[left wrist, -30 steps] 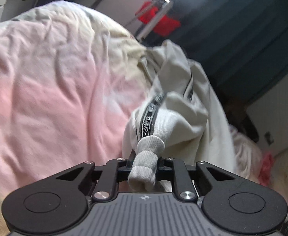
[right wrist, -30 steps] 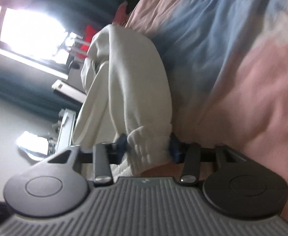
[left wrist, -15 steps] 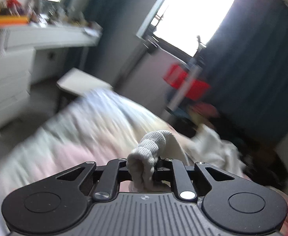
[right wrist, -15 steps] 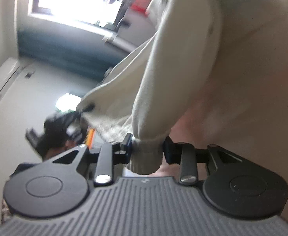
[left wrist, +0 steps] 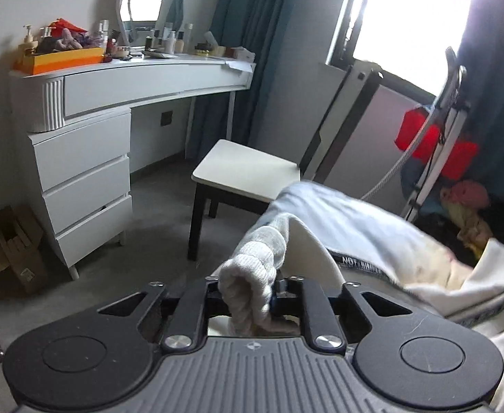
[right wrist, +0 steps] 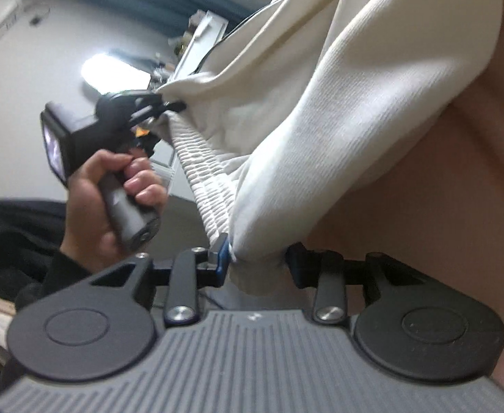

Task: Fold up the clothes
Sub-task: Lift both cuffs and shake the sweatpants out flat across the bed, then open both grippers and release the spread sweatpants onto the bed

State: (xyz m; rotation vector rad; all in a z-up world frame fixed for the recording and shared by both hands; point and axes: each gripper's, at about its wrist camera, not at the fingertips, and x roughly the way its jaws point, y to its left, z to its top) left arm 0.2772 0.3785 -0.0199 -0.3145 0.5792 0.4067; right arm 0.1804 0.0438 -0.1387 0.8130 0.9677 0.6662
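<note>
A cream-white pair of sweatpants (right wrist: 338,103) with a ribbed waistband (right wrist: 203,172) and a black lettered stripe (left wrist: 358,261) hangs in the air, lifted off the bed. My left gripper (left wrist: 246,287) is shut on a bunched ribbed end of the waistband (left wrist: 252,275). My right gripper (right wrist: 255,265) is shut on the other end of the waistband. The right wrist view also shows the left gripper (right wrist: 162,106), held by a hand (right wrist: 107,199), with the waistband stretched between the two tools.
A white dressing table (left wrist: 114,103) with drawers and clutter stands at the left. A white stool (left wrist: 245,172) is in front of the window (left wrist: 406,17). A drying rack (left wrist: 441,130) with red cloth stands at right. The pink bedcover (right wrist: 441,206) lies beyond the garment.
Both grippers rose with the garment, lifting it off the bed. The left wrist view swung from the bedcover to the room; the waistband now stretches between the two grippers.
</note>
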